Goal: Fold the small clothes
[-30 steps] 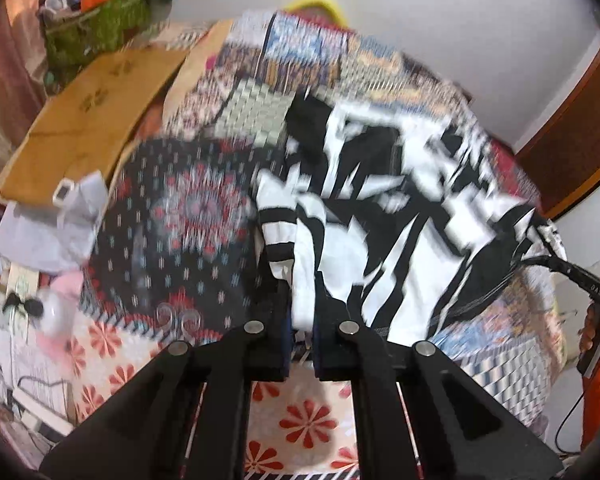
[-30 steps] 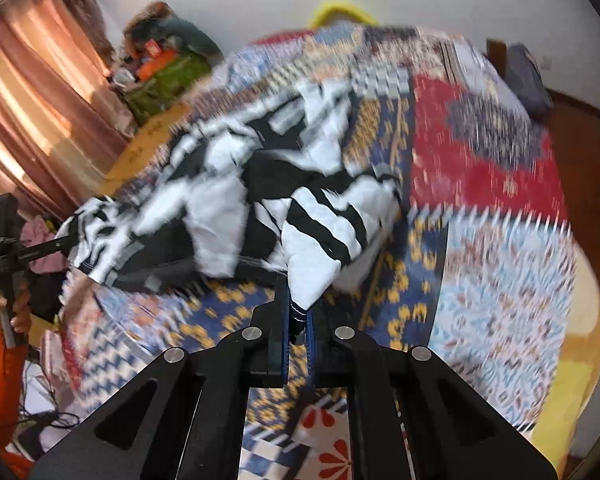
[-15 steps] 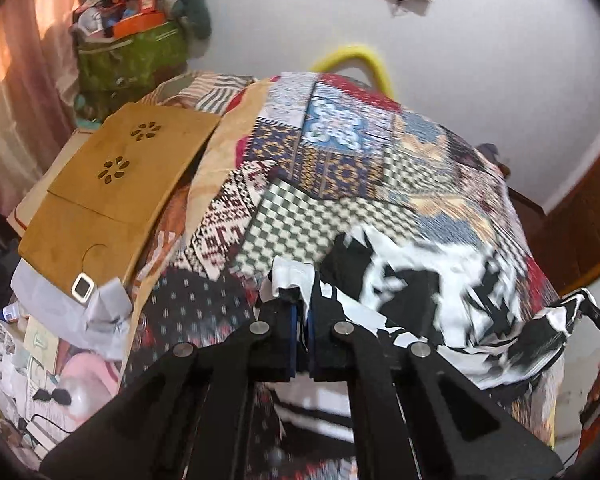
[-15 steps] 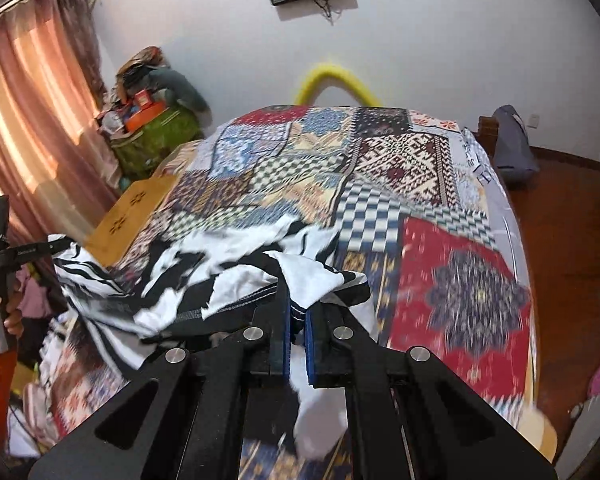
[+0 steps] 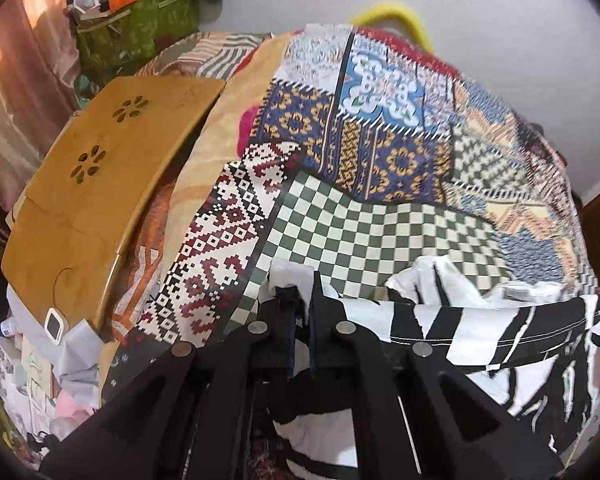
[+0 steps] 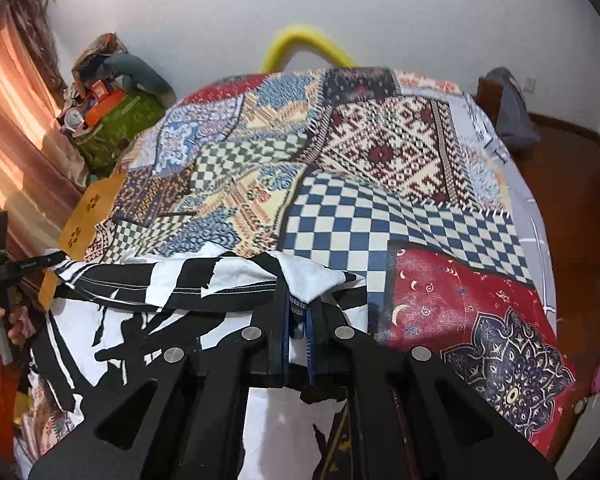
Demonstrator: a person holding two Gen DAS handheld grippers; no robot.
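Observation:
A black-and-white patterned garment (image 5: 480, 332) hangs stretched between my two grippers above a patchwork bedspread (image 5: 380, 216). My left gripper (image 5: 300, 300) is shut on one top corner of the garment. My right gripper (image 6: 298, 300) is shut on the other top corner, and the garment (image 6: 148, 284) spreads to the left in the right wrist view. Its top hem runs taut between the grippers. The lower part hangs down below the fingers, partly hidden by them.
The patchwork bedspread (image 6: 380, 200) covers a bed. A wooden lap tray (image 5: 92, 184) lies at the bed's left side. A green bag (image 5: 136, 36) with clutter stands by the curtain. A yellow curved tube (image 6: 304, 40) rises behind the bed. The person's hand (image 6: 4, 320) holds the left gripper.
Both grippers have lifted the garment off the bed and pulled it taut. The view has swung from the garment lying crumpled to looking across the bed.

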